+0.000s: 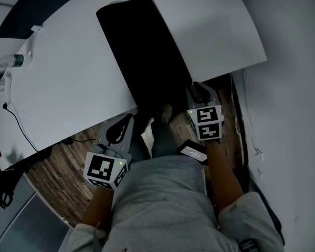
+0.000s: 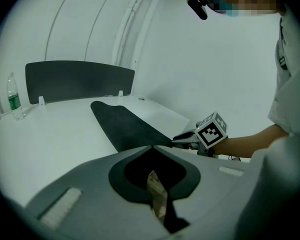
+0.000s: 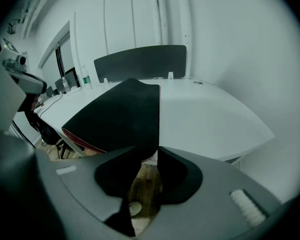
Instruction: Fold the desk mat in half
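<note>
Two hand-held grippers at the near edge of a white desk (image 1: pixel 68 77) that carries a black mat (image 1: pixel 142 51).
The mat lies lengthwise on the desk, its near end reaching the edge closest to the person, and a red strip shows under one long side. The right gripper (image 1: pixel 198 91) sits at the mat's near corner with its jaws apart, not pressing it. The left gripper (image 1: pixel 127 121) hangs off the desk, over the wood floor (image 1: pixel 58 177), jaws together and empty.
</note>
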`<state>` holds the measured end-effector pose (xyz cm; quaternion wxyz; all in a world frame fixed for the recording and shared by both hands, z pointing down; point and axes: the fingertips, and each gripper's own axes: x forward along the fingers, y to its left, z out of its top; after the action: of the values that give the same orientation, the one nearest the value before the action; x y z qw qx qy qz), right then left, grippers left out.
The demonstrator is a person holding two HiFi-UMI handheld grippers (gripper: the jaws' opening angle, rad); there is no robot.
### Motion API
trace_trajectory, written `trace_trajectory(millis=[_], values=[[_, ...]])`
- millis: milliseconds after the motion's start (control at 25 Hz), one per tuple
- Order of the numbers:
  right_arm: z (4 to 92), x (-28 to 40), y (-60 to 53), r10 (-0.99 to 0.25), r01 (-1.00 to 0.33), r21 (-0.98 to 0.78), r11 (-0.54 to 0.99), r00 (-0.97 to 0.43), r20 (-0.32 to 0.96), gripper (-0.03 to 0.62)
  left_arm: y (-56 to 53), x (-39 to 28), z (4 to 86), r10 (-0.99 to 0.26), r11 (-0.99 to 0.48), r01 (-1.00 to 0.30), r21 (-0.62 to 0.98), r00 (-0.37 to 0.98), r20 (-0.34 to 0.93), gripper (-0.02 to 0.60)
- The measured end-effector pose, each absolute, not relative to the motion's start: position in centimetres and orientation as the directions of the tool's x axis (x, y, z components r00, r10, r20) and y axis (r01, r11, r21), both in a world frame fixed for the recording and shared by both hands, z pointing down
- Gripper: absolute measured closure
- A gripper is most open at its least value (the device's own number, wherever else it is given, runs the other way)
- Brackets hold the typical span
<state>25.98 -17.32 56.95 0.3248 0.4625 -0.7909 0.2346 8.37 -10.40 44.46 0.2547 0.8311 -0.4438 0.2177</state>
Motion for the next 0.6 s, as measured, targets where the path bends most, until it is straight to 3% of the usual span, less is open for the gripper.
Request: trace_trajectory(millis=[400, 600], values=[[54.7, 26.8, -17.1, -0.622, -0.885, -0.081, 0.458, -0.385, 0.682, 0.586, -10.6, 8.3, 43.9, -0.631, -0.492, -0.839, 0.232, 0.527, 0.569, 0.561], [52.2, 25.4, -16.3, -0.629, -0.868, -0.113, 0.483, -0.434, 0.645, 0.586, -10.6, 7.5, 43.2, -0.632, -0.514, -0.827, 0.228, 0.545, 0.551, 0.561]])
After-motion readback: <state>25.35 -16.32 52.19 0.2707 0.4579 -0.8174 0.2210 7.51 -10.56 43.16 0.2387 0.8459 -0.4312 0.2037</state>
